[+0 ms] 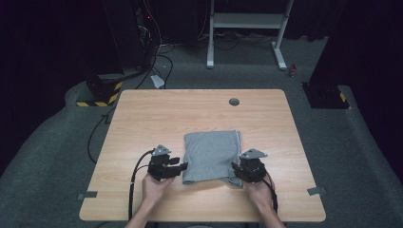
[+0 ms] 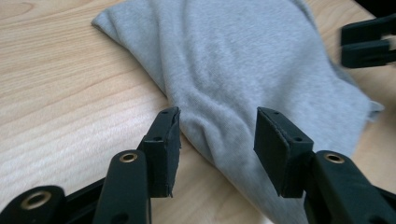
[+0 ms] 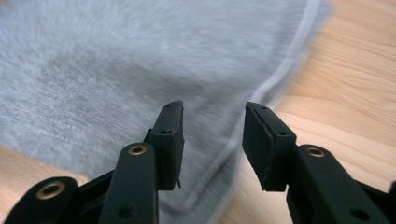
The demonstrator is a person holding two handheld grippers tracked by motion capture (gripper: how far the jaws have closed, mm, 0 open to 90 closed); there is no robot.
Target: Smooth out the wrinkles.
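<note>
Both pairs of jaws stand apart with nothing pinched: on our left gripper (image 2: pixel 217 135) the pads straddle a rumpled edge of the grey cloth (image 2: pixel 243 70) without pressing it, and on our right gripper (image 3: pixel 212 140) the hemmed edge of the cloth runs through the gap, again untouched by either pad. From the high view, the cloth (image 1: pixel 211 154) lies folded into a neat, roughly square packet on the wooden table (image 1: pixel 157 114), towards our side and a little right of centre, with the left gripper (image 1: pixel 178 167) just beside its near left corner and the right gripper (image 1: pixel 236 170) at its near right corner. We judge the folding to be well along, perhaps finished: the packet is compact, its sides are fairly straight, and no sleeve or loose flap hangs out. What may remain is small, as far as we can tell: the near edge looks slightly bunched at both corners, most of all on the right, so a last smoothing or one more fold could follow. Whether another fold is intended, we cannot say.
</note>
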